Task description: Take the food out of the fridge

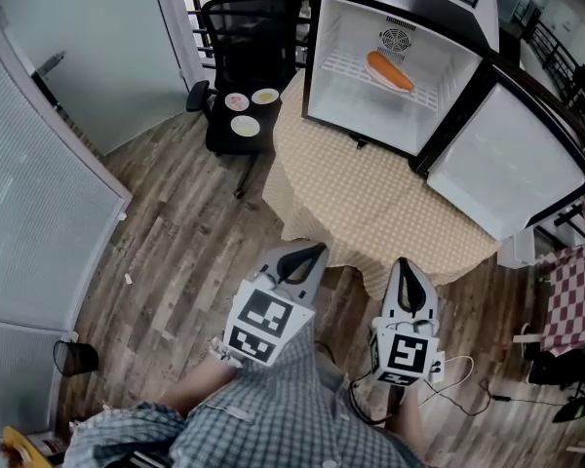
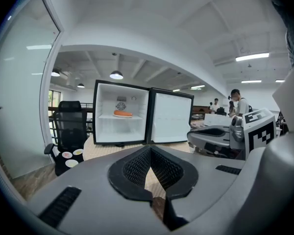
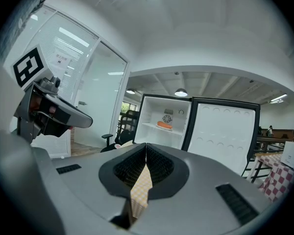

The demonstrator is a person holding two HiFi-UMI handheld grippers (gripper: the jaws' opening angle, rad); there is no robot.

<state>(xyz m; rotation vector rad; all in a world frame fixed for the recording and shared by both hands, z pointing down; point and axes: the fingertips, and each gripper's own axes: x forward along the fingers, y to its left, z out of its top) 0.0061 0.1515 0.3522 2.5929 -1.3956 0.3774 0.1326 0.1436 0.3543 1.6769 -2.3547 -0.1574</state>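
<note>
- Left gripper (image 2: 150, 150): jaws closed tip to tip, nothing between them; it hangs short of the near edge of the round table (image 1: 370, 203)
- Right gripper (image 3: 146, 146): jaws likewise pressed together and empty; it is beside the left one, also short of that near edge
- Task's thing: an orange, carrot-like food (image 1: 390, 70) lying on the wire shelf (image 1: 356, 66) in the upper part of the mini fridge (image 1: 343, 27), which stands at the table's far edge; the fridge door (image 1: 507, 164) is swung wide to the right
- Key relation: the food lies ahead of and above both jaws, well apart from them; its long axis runs across the shelf, broadside to the grippers; which end tapers I cannot tell
- Judgement: the right gripper is more nearly in line with it, so probably the better reach; its jaws must first part
</note>
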